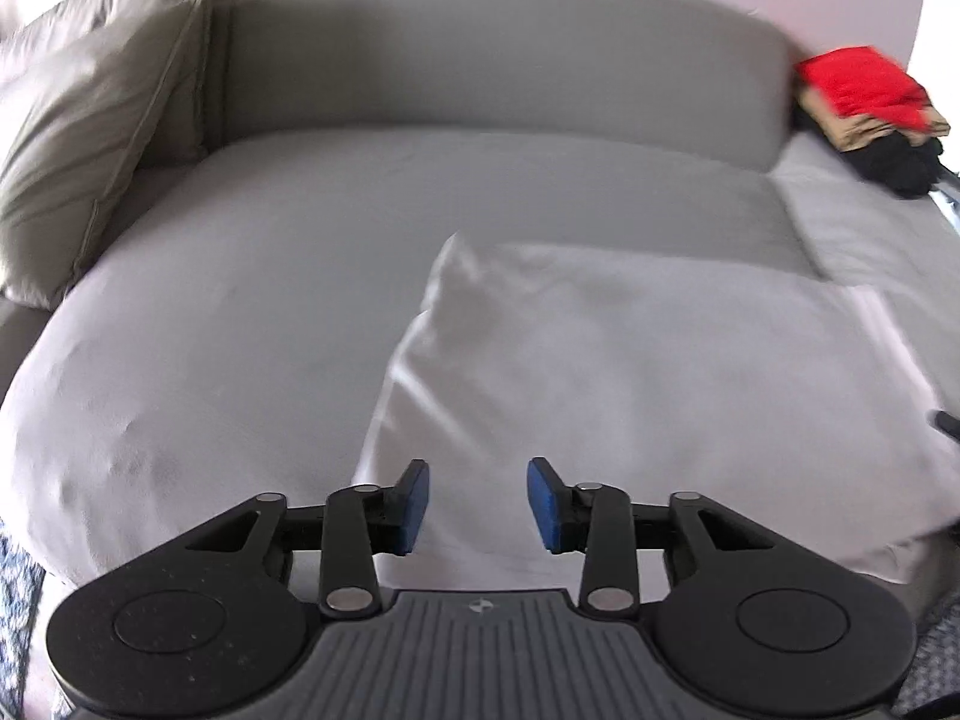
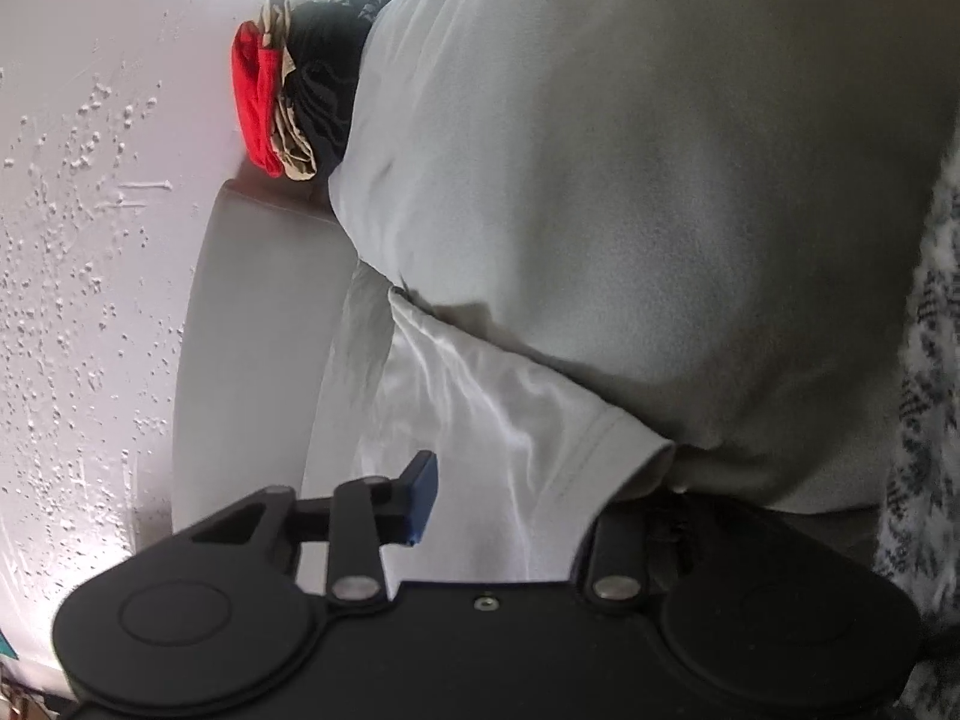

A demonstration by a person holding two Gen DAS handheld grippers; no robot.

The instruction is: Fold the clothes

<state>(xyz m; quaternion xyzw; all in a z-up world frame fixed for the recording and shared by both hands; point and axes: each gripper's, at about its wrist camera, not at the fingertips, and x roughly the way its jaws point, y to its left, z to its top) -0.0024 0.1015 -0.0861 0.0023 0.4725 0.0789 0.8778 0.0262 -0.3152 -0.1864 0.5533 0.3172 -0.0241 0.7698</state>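
A white garment (image 1: 630,372) lies spread flat on the right half of the grey sofa seat (image 1: 240,300). My left gripper (image 1: 478,498) is open, its blue pads (image 1: 414,498) apart over the garment's near left corner with nothing held. In the right wrist view, the white garment (image 2: 480,408) shows shiny folds and a hemmed edge (image 2: 624,438). My right gripper (image 2: 480,492) is open. Its left blue pad (image 2: 423,495) shows, while the hemmed cloth covers the other finger.
A stack of folded clothes (image 1: 870,102) in red, tan and black sits at the sofa's far right end, also seen as the stack (image 2: 288,90) against the textured white wall (image 2: 90,240). A pillow (image 1: 90,120) leans at the left. Patterned rug (image 2: 924,390) borders the sofa.
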